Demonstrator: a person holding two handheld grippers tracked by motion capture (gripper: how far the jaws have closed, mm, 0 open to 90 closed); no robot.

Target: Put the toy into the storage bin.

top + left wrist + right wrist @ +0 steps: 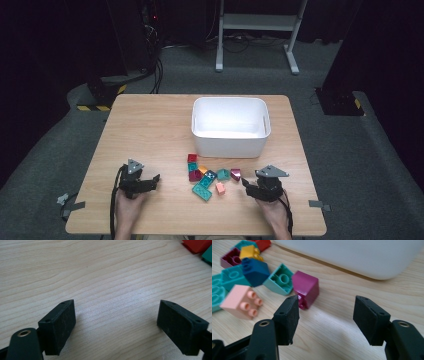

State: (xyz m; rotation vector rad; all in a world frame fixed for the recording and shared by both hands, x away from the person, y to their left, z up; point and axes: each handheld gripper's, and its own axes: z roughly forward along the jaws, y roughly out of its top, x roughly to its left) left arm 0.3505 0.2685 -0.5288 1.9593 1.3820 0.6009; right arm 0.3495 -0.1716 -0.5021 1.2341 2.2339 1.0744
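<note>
Beside the right tool, jaws apart and empty, lay one magenta brick amid nine toy bricks before one white bin. Left tool gaped over bare bench.

Red brick (top corner) and teal brick are cut off.

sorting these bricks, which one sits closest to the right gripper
The magenta brick, at the pile's right end, just ahead of the open right gripper; the pink and teal bricks lie farther left.
</note>
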